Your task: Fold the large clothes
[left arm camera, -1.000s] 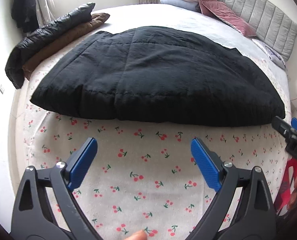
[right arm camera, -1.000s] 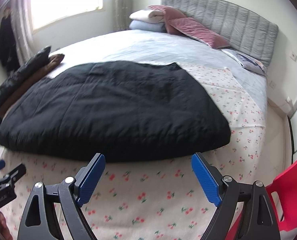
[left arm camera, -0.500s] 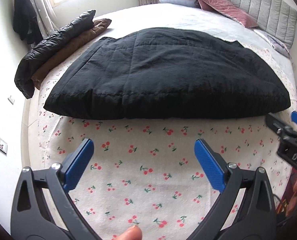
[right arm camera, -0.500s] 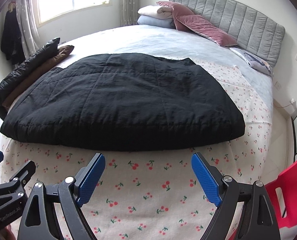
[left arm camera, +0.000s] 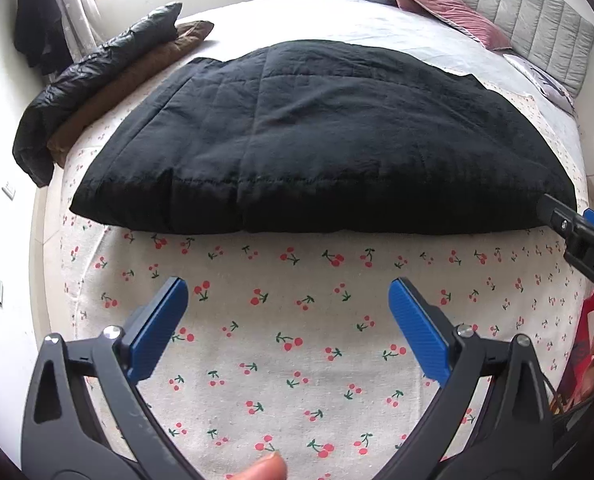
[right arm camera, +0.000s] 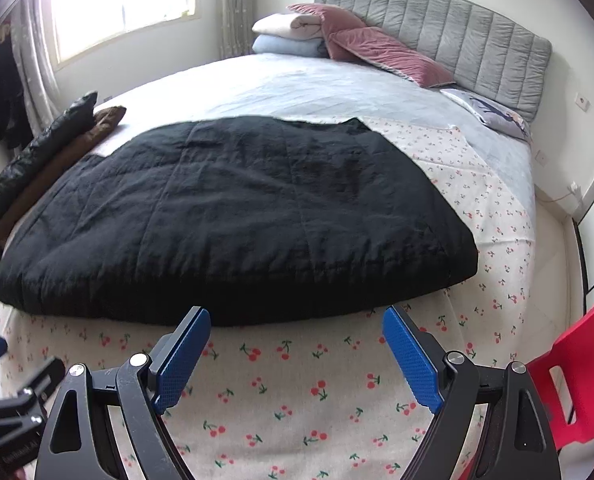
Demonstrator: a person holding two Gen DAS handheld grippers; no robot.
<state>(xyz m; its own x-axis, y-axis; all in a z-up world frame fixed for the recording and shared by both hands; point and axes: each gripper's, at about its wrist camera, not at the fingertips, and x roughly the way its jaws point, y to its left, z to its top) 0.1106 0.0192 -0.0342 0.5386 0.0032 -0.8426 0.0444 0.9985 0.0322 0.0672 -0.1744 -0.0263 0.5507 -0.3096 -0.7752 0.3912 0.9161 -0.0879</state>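
a large black quilted coat (left arm camera: 325, 140) lies flat across a bed (right arm camera: 337, 84), on a cherry-print sheet (left arm camera: 297, 320), its near edge running left to right just ahead of both grippers. the left gripper (left arm camera: 287, 320) hovers over bare sheet, jaws wide apart and holding nothing. the right gripper (right arm camera: 295, 344) is equally wide and empty, its tips close to the coat's near hem towards the right corner. two more folded jackets (left arm camera: 109, 76) (one shiny black, one brown) sit along the bed's far left edge, and a red chair (right arm camera: 577, 364) stands to the right. the next step appears to be taking hold of the near hem. to do it well, each gripper should pinch all the padded layers near a corner, then both should lift evenly so the fold lands straight.
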